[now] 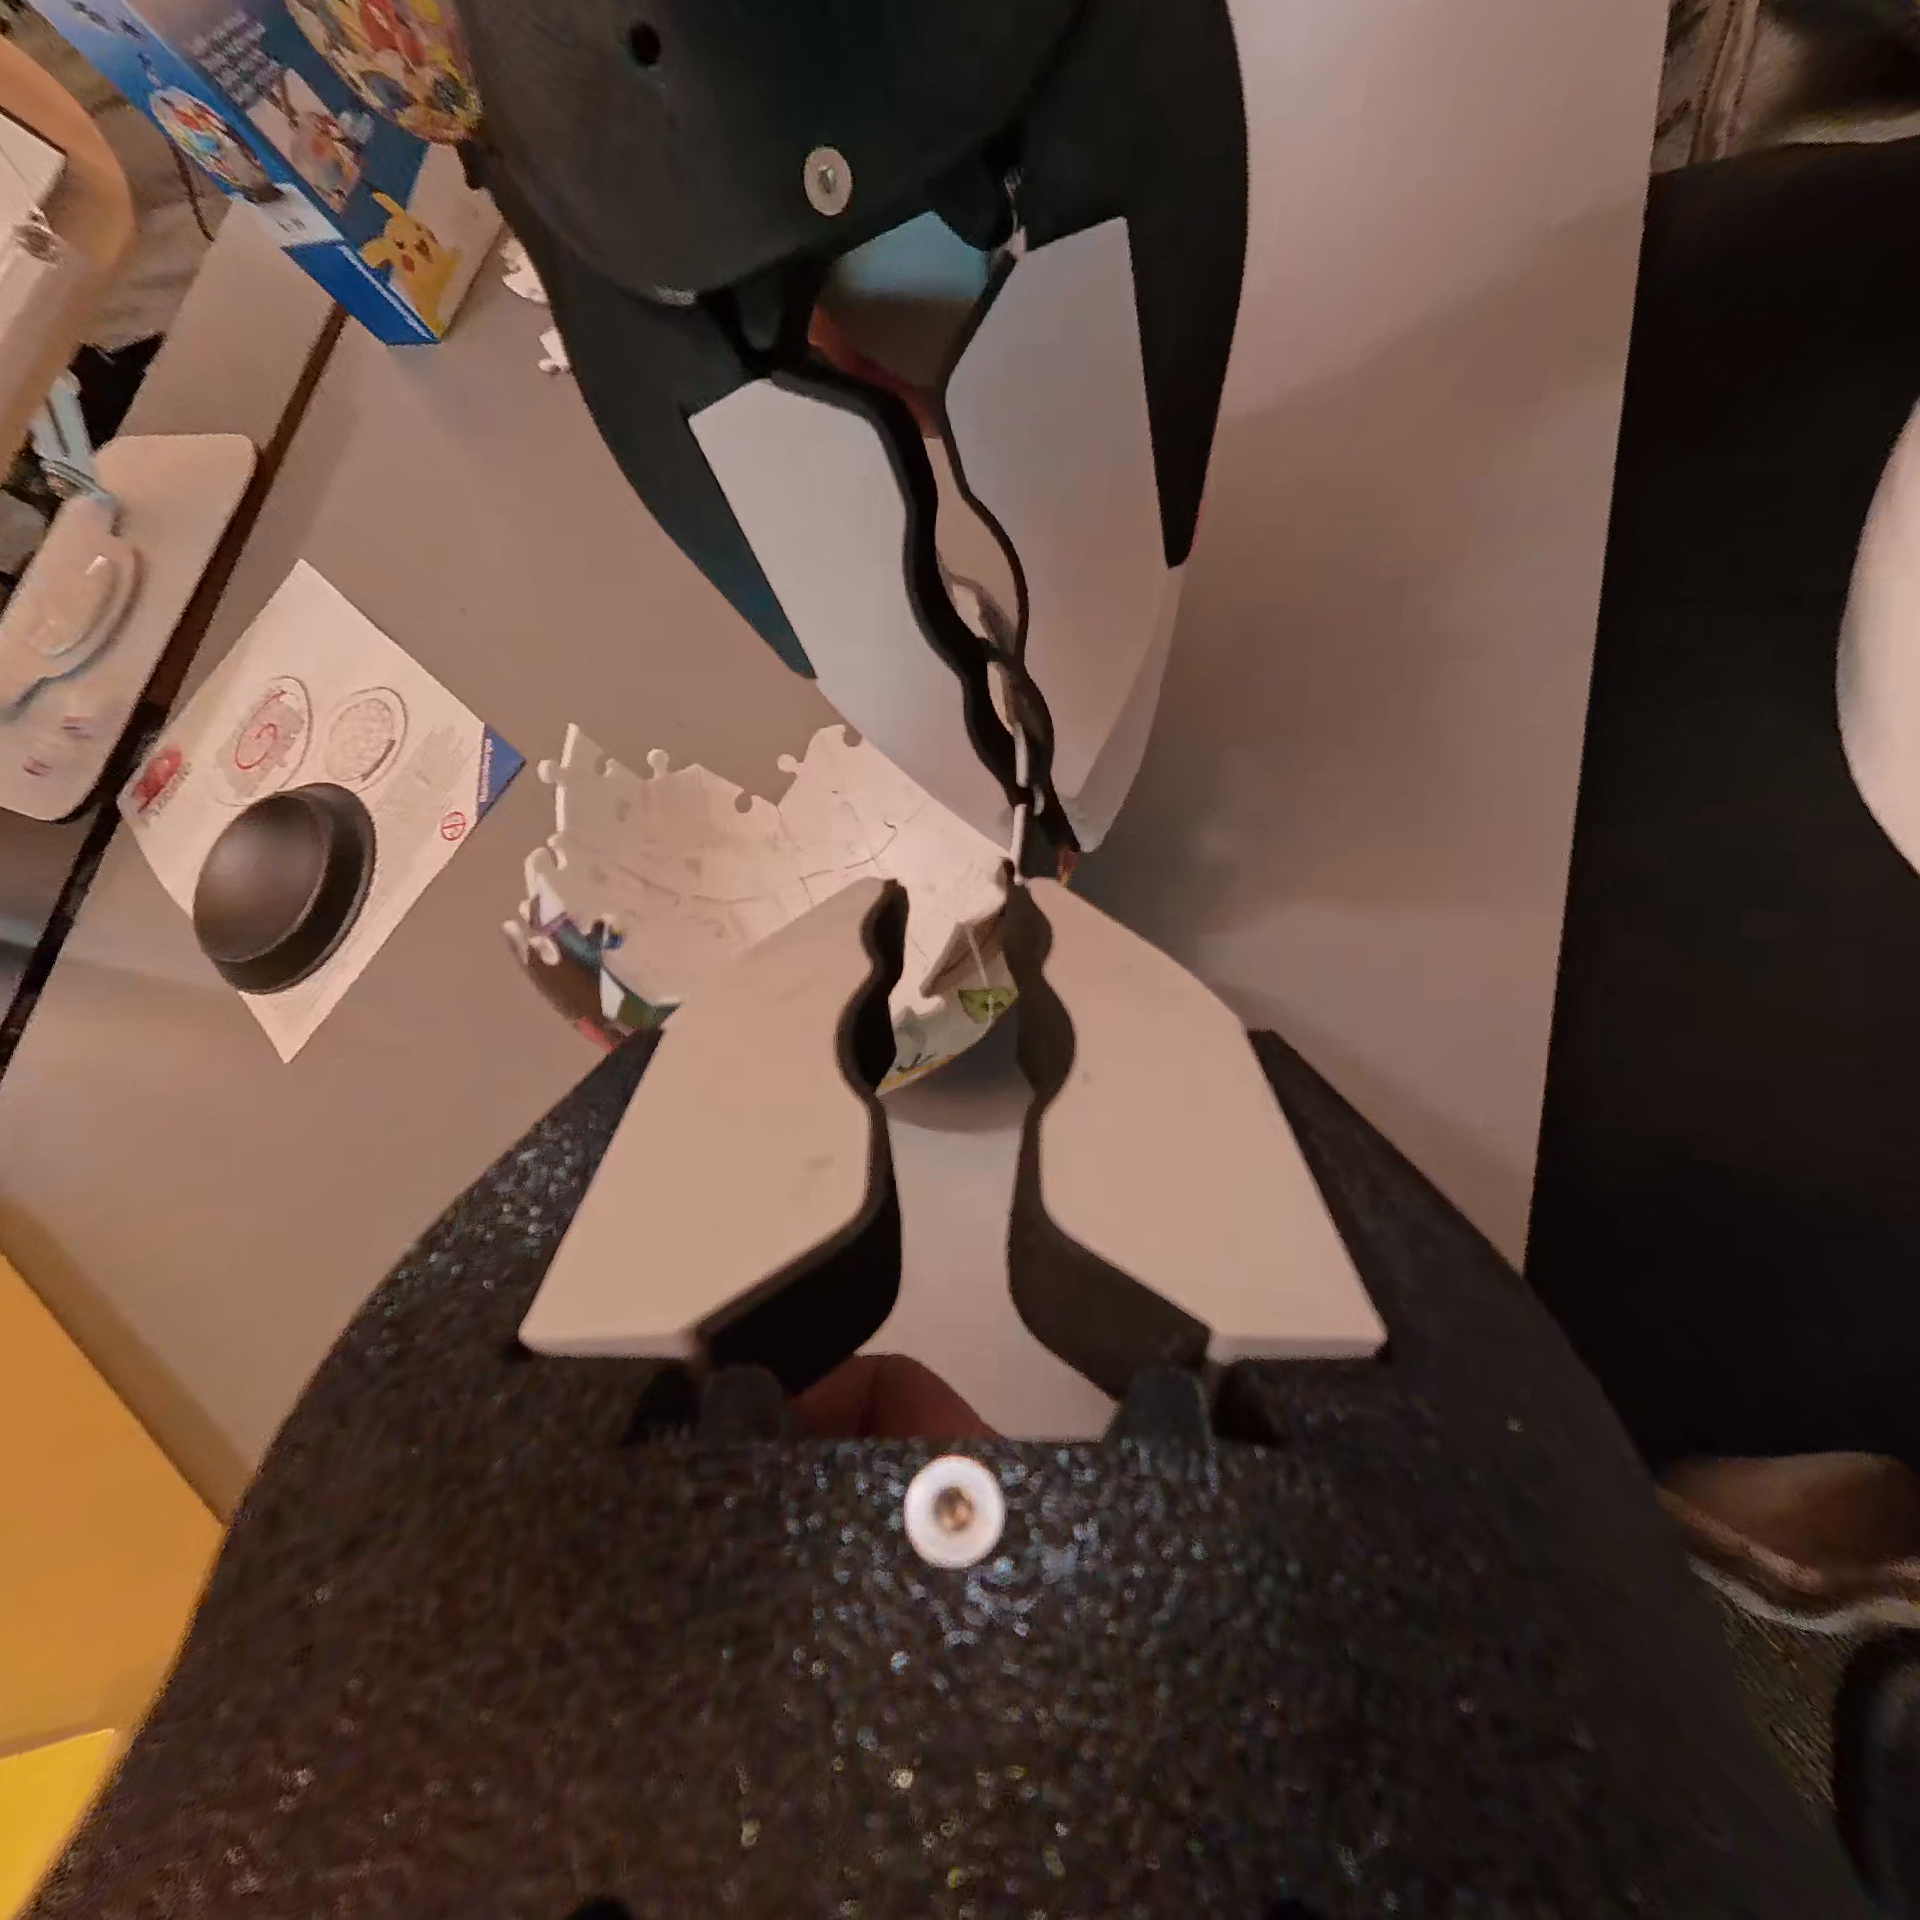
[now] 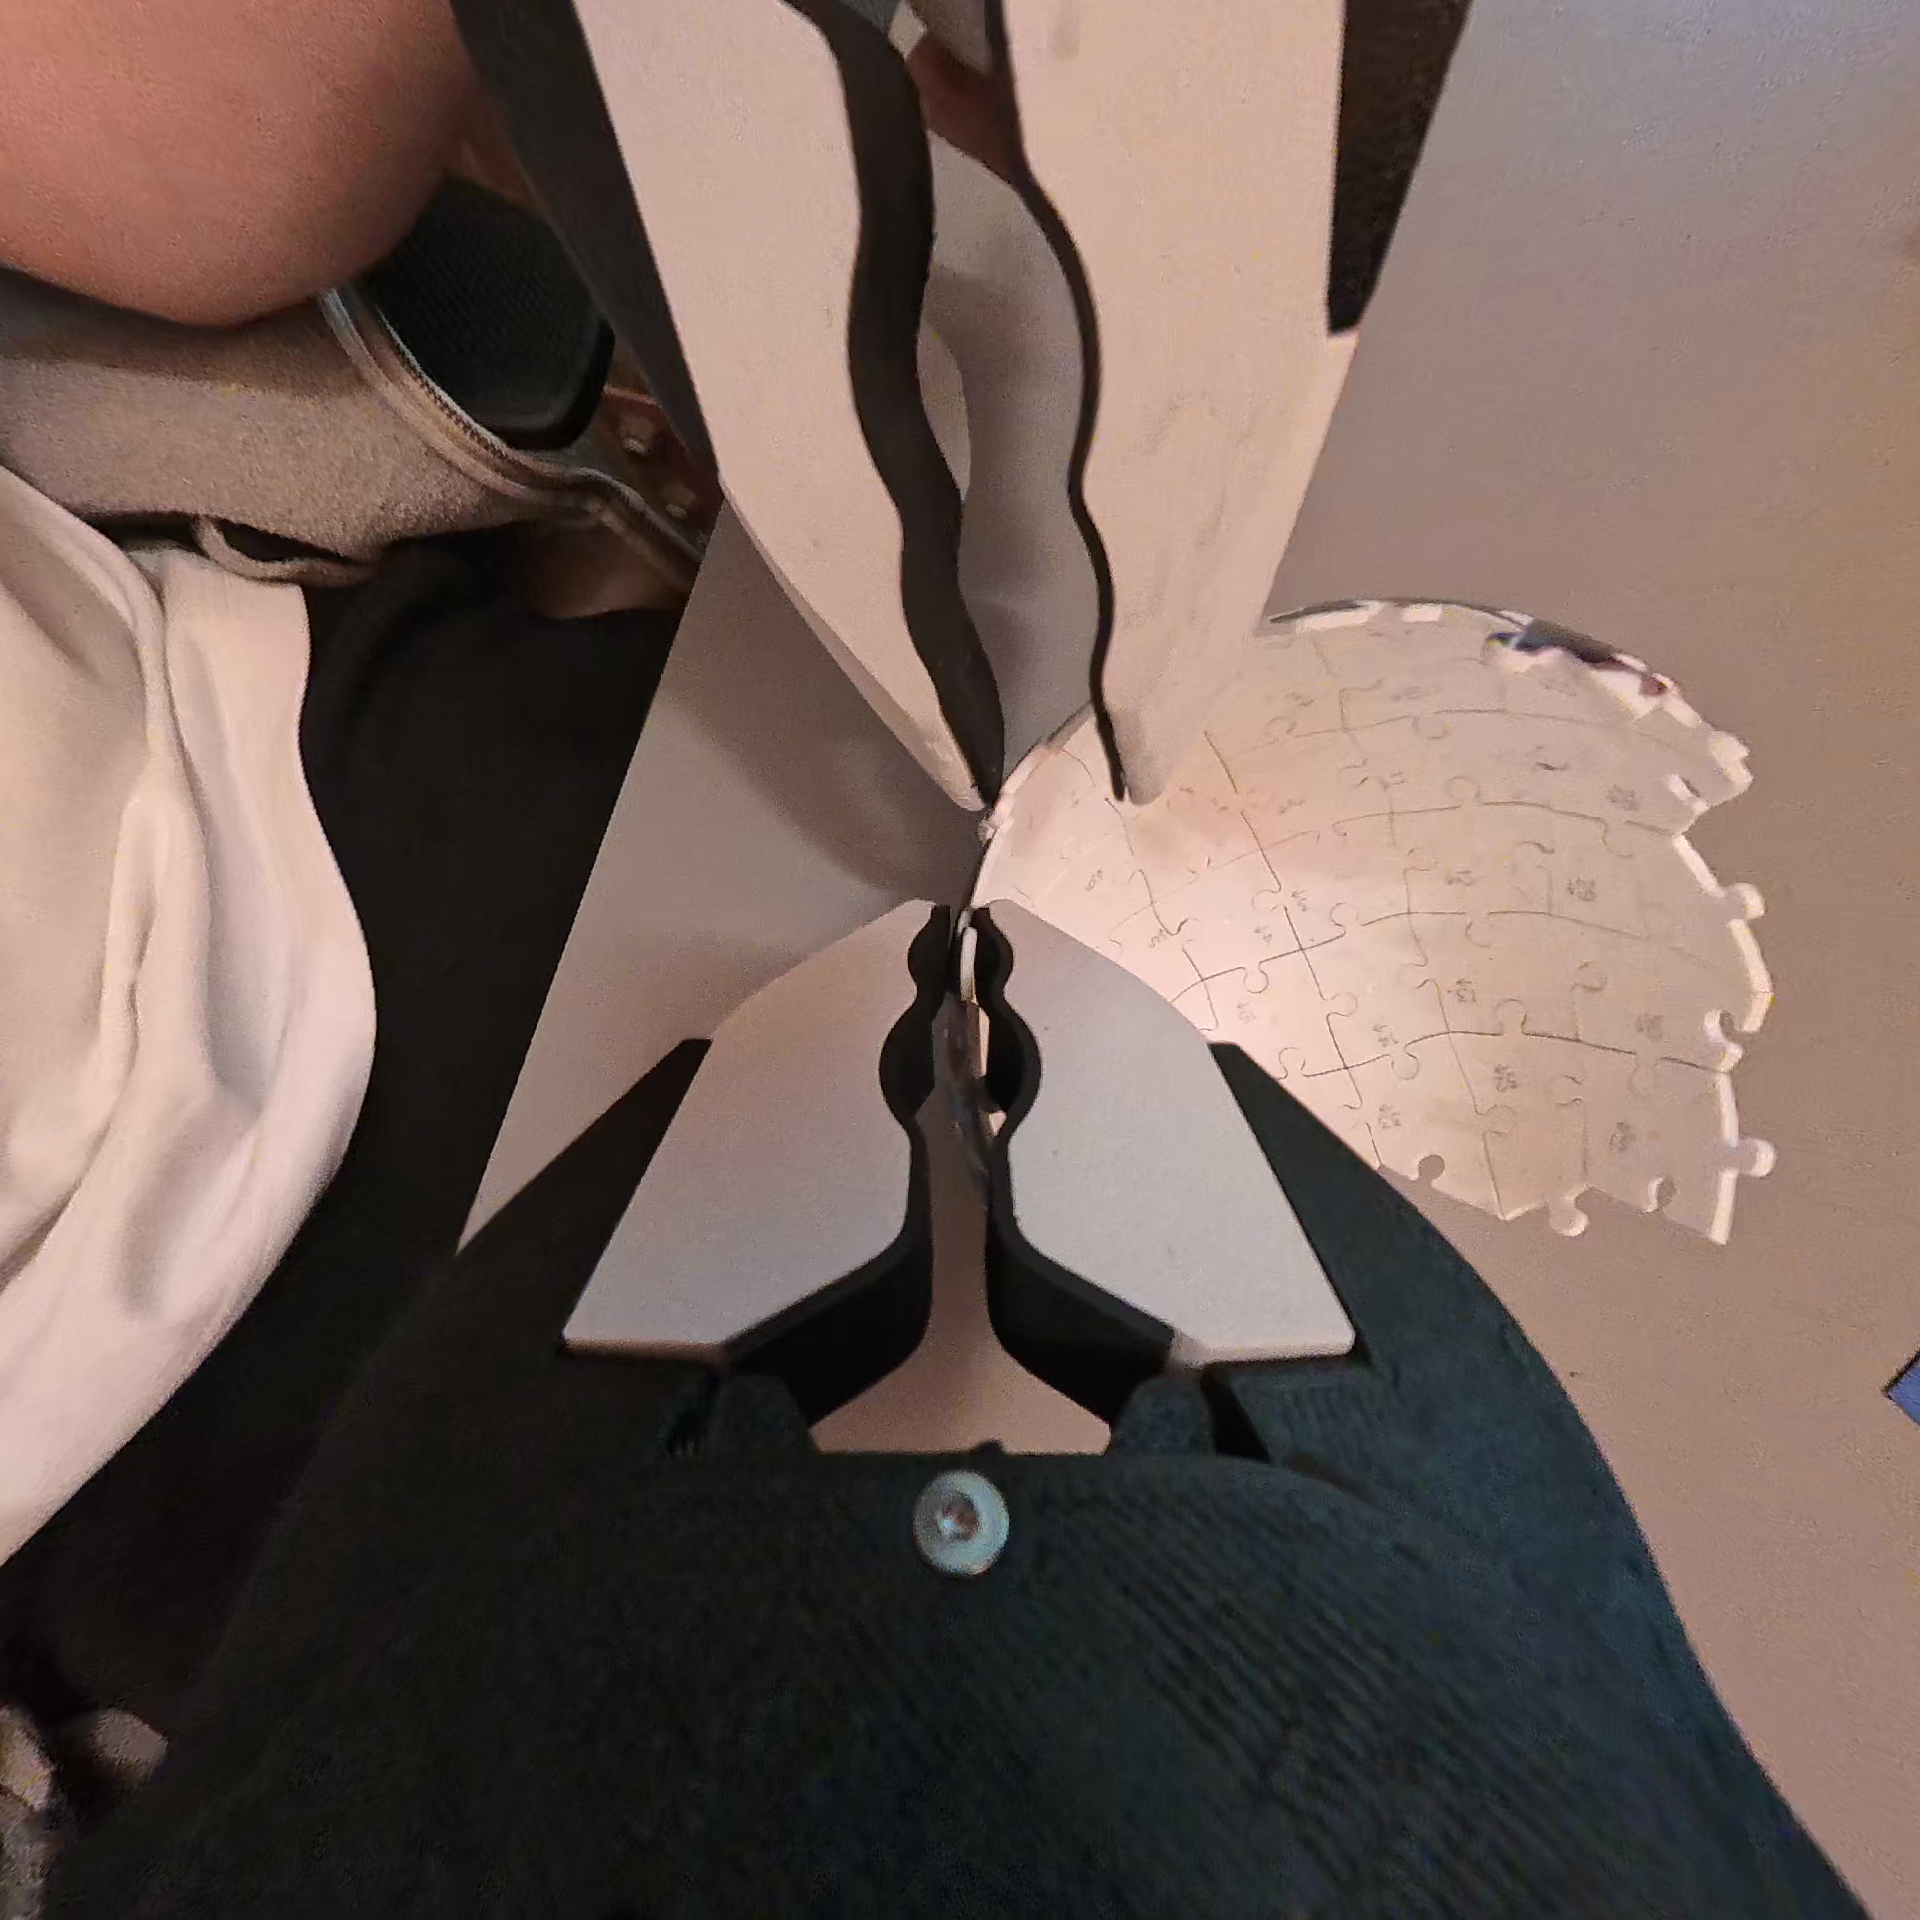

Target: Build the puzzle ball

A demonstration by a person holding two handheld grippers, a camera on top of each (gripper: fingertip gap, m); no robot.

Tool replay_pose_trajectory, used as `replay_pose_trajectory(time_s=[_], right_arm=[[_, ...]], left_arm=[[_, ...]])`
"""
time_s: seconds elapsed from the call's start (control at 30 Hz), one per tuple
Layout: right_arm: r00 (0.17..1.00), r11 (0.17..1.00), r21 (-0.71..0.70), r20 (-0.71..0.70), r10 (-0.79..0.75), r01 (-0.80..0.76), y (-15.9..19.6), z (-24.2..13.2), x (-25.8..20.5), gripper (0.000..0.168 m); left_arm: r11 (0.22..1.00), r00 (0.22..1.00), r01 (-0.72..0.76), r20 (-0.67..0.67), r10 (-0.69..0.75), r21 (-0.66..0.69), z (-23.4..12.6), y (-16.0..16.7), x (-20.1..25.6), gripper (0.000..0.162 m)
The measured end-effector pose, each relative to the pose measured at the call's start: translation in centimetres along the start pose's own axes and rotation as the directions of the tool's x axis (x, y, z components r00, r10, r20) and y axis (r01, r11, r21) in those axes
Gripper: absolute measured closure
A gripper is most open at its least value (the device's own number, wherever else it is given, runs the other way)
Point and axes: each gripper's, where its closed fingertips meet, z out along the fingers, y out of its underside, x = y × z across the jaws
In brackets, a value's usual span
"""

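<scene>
Left wrist view shows the half-built puzzle ball, a white curved shell of interlocked plastic pieces [image 1: 727, 883] with coloured print outside, sitting on the pale grey counter [image 1: 468, 582] at centre frame. The left gripper [image 1: 956, 894] has its fingers apart, straddling the shell's near rim: in the right wrist view one fingertip is inside the bowl, the other outside. Coming in from the upper part of the frame, the right gripper [image 1: 1023, 821] has its fingers pinched on a thin curved puzzle piece [image 2: 961, 1049], seen edge-on between them, its tip right at the rim beside the left gripper. A white instruction sheet [image 1: 343, 769] with a black dome-shaped stand [image 1: 281, 894] on it lies at centre left; a blue puzzle box [image 1: 322, 156] stands at upper left.

Now the danger! The piece looks to be meeting the rim at an angle; press it in misaligned and the tabs could bend, or neighbouring pieces pop loose. With the left fingers not yet clamped, the shell could roll away under the push.
</scene>
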Motion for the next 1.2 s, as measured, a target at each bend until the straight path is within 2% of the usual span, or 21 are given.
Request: replay_pose_trajectory(time_s=[0.17,0.33,0.53,0.83,1.2], right_arm=[[0.999,0.998,-0.034,-0.005,-0.043,0.043,0.2,0.2,-0.2,0.164],[0.997,0.994,-0.077,0.003,-0.080,0.080,0.8,0.2,-0.4,0.164],[0.995,0.995,-0.024,-0.026,-0.099,0.098,0.9,-0.2,-0.2,0.164],[0.993,0.990,0.096,-0.051,-0.102,0.106,1.3,-1.3,-0.1,0.163],[0.988,0.986,0.095,-0.087,-0.128,0.136,2.3,-2.5,0.0,0.163]], left_arm=[[0.995,0.996,0.040,-0.078,-0.047,-0.093,-0.1,0.9,0.6,0.146],[0.974,0.985,-0.077,-0.168,0.042,-0.212,0.8,1.4,1.3,0.149],[0.938,0.964,-0.156,-0.255,0.076,-0.309,0.9,1.2,1.1,0.151],[0.924,0.944,-0.112,-0.329,-0.015,-0.364,1.3,-0.1,0.6,0.153],[0.905,0.926,-0.029,-0.351,-0.135,-0.425,2.4,-1.0,0.3,0.153]])
